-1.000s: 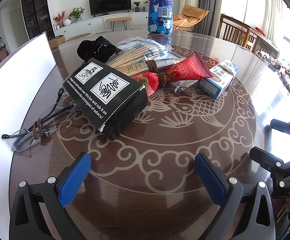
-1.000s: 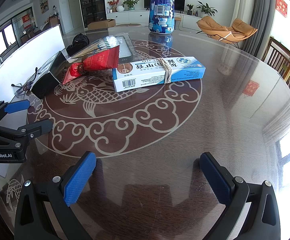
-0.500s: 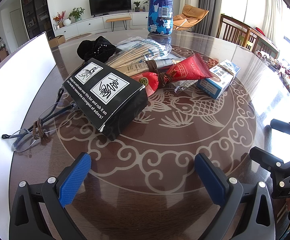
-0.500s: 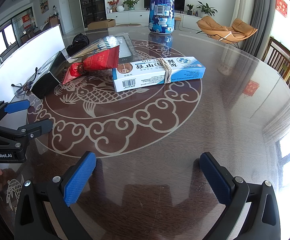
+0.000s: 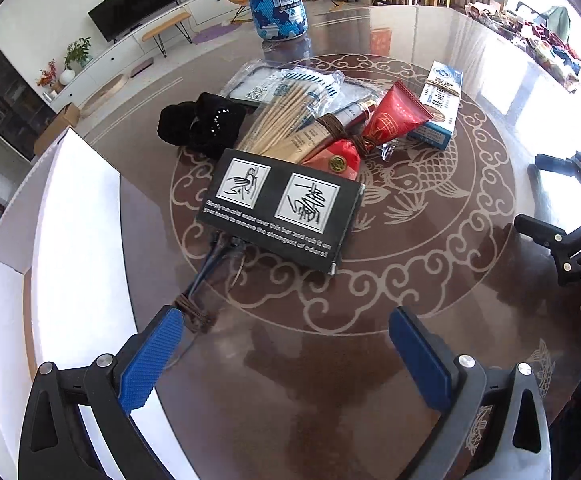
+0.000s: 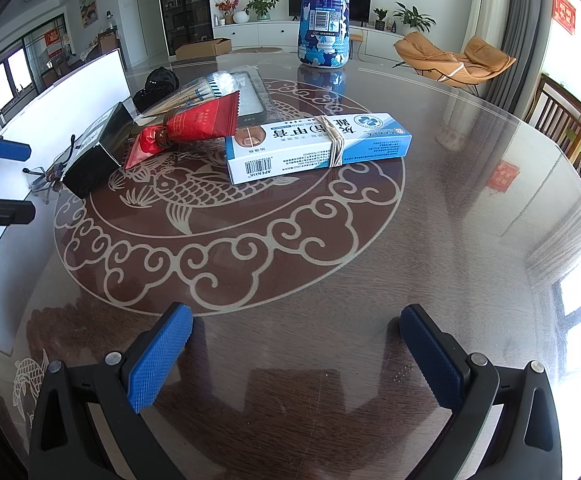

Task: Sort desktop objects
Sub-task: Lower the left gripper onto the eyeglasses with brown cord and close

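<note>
Glasses (image 5: 214, 268): on the table (image 5: 370, 360), partly under the black box (image 5: 280, 208); brown tie (image 5: 192, 312) on one arm touching the left pad (image 5: 150, 364)
Left gripper (image 5: 286, 360): spread wide, holding nothing; tilted down over the near table edge
Black box: flat at the front of the pile; red tube (image 5: 394, 118) and blue carton (image 5: 438, 108) beyond
Right gripper (image 6: 296, 360): spread wide, empty; low over bare table, well short of the blue carton (image 6: 318, 148)
White board (image 5: 78, 240): along the table's left edge
</note>
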The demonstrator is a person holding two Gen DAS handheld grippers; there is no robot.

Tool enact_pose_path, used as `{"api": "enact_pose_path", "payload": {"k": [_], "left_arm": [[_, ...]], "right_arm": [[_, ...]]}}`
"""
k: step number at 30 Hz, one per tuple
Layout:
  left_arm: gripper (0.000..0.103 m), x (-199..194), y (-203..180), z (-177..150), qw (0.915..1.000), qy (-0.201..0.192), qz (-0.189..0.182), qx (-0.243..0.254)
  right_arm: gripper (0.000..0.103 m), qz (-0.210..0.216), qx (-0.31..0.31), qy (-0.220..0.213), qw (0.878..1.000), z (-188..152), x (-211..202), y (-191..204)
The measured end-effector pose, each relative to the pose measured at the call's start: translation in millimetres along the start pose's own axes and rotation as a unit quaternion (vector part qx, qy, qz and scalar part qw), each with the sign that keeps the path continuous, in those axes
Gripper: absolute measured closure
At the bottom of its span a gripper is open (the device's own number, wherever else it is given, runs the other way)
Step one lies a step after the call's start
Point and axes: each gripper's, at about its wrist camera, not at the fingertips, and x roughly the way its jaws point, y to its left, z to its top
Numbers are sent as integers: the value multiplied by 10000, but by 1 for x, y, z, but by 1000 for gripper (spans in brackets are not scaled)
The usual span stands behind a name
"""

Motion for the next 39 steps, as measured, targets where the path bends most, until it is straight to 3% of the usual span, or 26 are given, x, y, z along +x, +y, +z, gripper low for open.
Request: {"api": "enact_pose_path", "payload": {"k": [4, 9, 11, 14, 19, 23, 31, 34, 39], "left_arm": [[0, 19, 19, 15, 9995, 243, -164, 143], [0, 39, 34, 17, 9973, 359, -604, -194], [0, 45, 38, 15, 9973, 450, -529, -254], [0, 61, 42, 17, 9935, 956, -461, -418], [1, 48, 40, 19, 9884, 803, -1107, -665], [8, 22, 19, 12, 9844, 606, -1572, -498], [12, -3, 37, 9, 9832, 554, -1440, -977], [12, -14, 46, -1, 9720, 462, -1879, -1330], [12, -33, 30, -19, 9640, 672, -2173, -1377]], "right_arm": [[0, 0, 0, 0, 10000, 0, 0, 0], [0, 1, 0, 0, 10000, 0, 0, 0], [0, 1, -1, 1, 10000, 0, 0, 0], [0, 1, -1, 1, 10000, 0, 0, 0], [0, 1, 0, 0, 10000, 0, 0, 0], [0, 2, -1, 1, 10000, 0, 0, 0], [0, 2, -1, 0, 10000, 0, 0, 0], [0, 2, -1, 0, 10000, 0, 0, 0], [0, 2, -1, -1, 10000, 0, 0, 0]]}}
